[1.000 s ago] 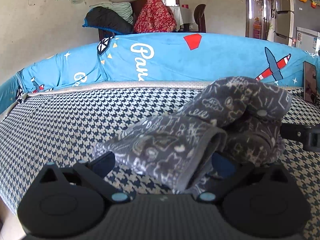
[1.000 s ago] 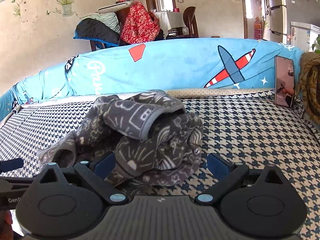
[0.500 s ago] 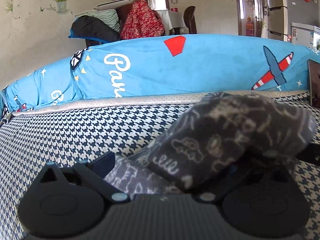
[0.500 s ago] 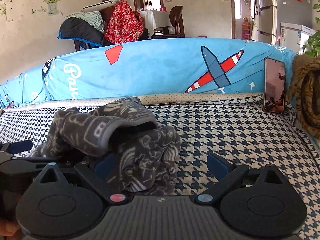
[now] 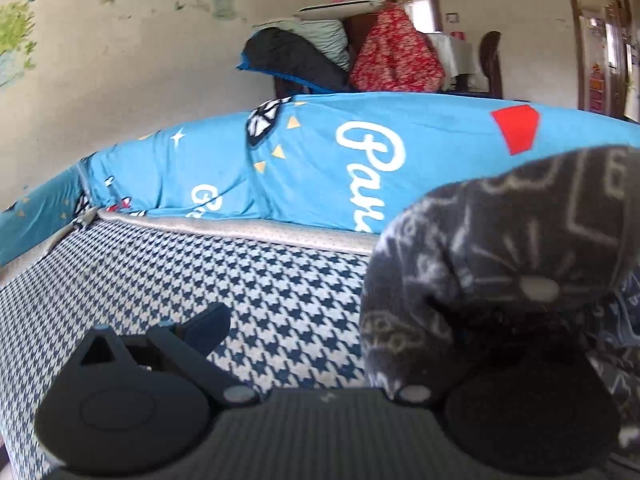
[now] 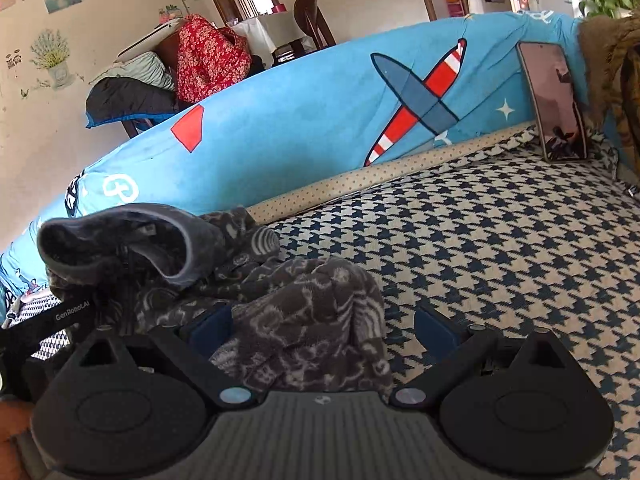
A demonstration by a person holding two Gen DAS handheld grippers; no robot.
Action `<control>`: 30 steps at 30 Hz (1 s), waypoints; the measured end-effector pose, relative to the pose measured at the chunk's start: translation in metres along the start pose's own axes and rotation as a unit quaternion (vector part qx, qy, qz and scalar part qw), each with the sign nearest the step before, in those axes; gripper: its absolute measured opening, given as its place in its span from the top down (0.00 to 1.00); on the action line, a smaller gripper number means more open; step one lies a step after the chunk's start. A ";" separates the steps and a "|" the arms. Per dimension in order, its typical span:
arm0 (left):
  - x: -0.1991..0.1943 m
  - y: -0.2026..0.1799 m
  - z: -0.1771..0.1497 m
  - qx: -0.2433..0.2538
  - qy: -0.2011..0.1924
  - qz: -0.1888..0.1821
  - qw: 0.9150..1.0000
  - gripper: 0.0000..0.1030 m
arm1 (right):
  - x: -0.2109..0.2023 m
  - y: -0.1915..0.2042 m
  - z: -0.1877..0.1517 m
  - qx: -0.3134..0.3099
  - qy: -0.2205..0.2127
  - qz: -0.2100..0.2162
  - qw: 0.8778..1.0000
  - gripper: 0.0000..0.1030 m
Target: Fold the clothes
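Note:
A dark grey fleece garment (image 5: pixel 500 264) with pale doodle print lies crumpled on the houndstooth bed cover (image 5: pixel 280 288). In the left wrist view my left gripper (image 5: pixel 320 322) is open. Its left finger (image 5: pixel 204 324) is bare, and a fold of the garment drapes over and hides the right one. In the right wrist view the garment (image 6: pixel 304 320) lies heaped between the wide-apart fingers of my open right gripper (image 6: pixel 322 330), against the left finger (image 6: pixel 210 328). The left gripper's body (image 6: pixel 60 316) shows at the far left under a raised grey cuff (image 6: pixel 120 240).
A blue padded rail (image 6: pixel 320 112) with plane and letter prints bounds the far side of the bed. A phone (image 6: pixel 554 100) leans against it at the right, beside a brown furry thing (image 6: pixel 608 52). Open houndstooth cover (image 6: pixel 500 248) stretches right of the garment.
The left gripper has pushed in under the garment, which now fills the right of its view and covers the right finger. The right gripper has tilted and closed in on the heap.

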State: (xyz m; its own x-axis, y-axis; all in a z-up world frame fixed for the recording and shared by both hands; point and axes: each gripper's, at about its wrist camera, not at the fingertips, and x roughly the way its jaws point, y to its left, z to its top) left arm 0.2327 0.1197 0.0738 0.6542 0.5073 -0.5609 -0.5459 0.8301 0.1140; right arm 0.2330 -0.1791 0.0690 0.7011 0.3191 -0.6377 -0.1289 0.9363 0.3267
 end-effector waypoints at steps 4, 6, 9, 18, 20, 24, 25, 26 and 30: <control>0.015 0.025 0.003 -0.051 0.022 0.023 0.998 0.00 | 0.010 0.010 -0.004 -0.004 0.011 0.015 1.000 0.04; 0.016 0.026 0.004 -0.040 0.022 0.047 0.998 0.00 | 0.014 0.016 -0.007 -0.012 0.019 0.012 1.000 0.04; 0.012 0.033 0.006 -0.046 0.021 0.047 0.998 0.00 | 0.020 0.021 -0.012 -0.018 0.032 0.007 0.999 0.04; -0.015 0.054 0.008 -0.081 0.016 0.007 0.997 0.00 | 0.025 0.027 -0.021 -0.036 0.042 0.003 0.998 0.04; -0.022 0.056 0.007 -0.088 0.018 -0.011 0.996 0.00 | 0.026 0.027 -0.021 -0.031 0.044 0.002 0.999 0.03; -0.033 0.053 0.004 -0.090 0.026 -0.051 0.994 0.00 | 0.028 0.028 -0.022 -0.027 0.043 -0.004 0.999 0.00; -0.035 0.050 0.003 -0.084 0.026 -0.055 0.995 0.00 | 0.028 0.029 -0.022 -0.028 0.042 -0.006 0.999 0.00; -0.037 0.046 0.002 -0.077 0.026 -0.060 0.995 0.00 | 0.028 0.029 -0.023 -0.028 0.041 -0.008 0.999 0.00; -0.039 0.036 -0.003 -0.056 0.039 -0.069 0.995 0.00 | 0.028 0.029 -0.022 -0.024 0.039 -0.008 0.999 0.00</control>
State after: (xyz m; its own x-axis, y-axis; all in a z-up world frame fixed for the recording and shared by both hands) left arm 0.1862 0.1287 0.0977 0.6862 0.3670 -0.6281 -0.5114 0.8574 -0.0577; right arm 0.2335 -0.1398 0.0445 0.6474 0.3121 -0.6953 -0.1526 0.9469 0.2830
